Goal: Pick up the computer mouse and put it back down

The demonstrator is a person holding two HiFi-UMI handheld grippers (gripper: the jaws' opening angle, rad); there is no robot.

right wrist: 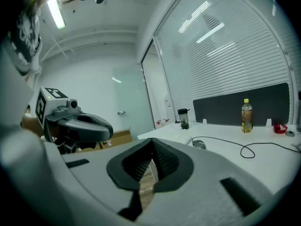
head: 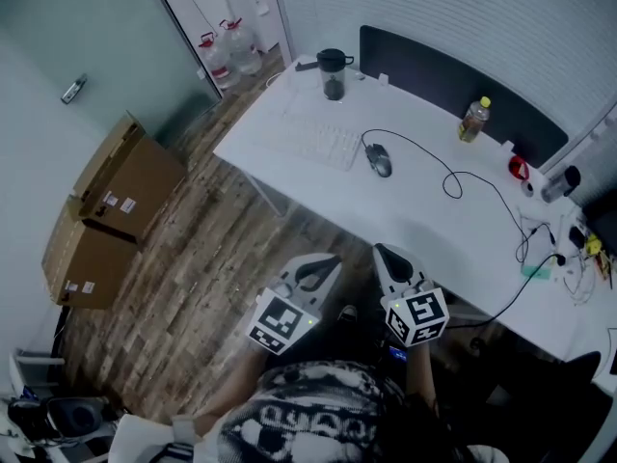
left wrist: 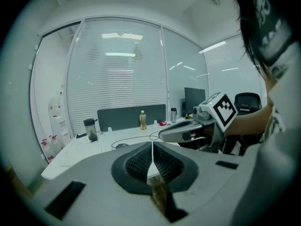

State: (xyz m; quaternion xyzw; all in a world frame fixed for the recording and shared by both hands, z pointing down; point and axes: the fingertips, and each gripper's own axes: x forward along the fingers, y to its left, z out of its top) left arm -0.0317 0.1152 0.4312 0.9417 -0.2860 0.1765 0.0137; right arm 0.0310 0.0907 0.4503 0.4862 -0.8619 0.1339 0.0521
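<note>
The dark computer mouse point(head: 379, 160) lies on the white desk point(head: 424, 210), just right of a white keyboard point(head: 318, 143), and its black cable point(head: 453, 183) loops off to the right. It also shows small in the left gripper view as the mouse point(left wrist: 122, 145) and in the right gripper view as the mouse point(right wrist: 199, 144). Both grippers hang side by side short of the desk's near edge, well apart from the mouse. My left gripper point(head: 326, 263) is shut with nothing in it, its pads point(left wrist: 141, 161) meeting. My right gripper point(head: 386, 254) is likewise shut and empty, pads point(right wrist: 162, 159) together.
A dark tumbler point(head: 333, 73) and a yellow-capped bottle point(head: 472, 121) stand along the back of the desk before a dark divider point(head: 453, 80). Small items and cables point(head: 559, 249) crowd the desk's right end. Cardboard boxes point(head: 116, 210) sit on the wooden floor at left. Water jugs point(head: 231, 48) stand by the wall.
</note>
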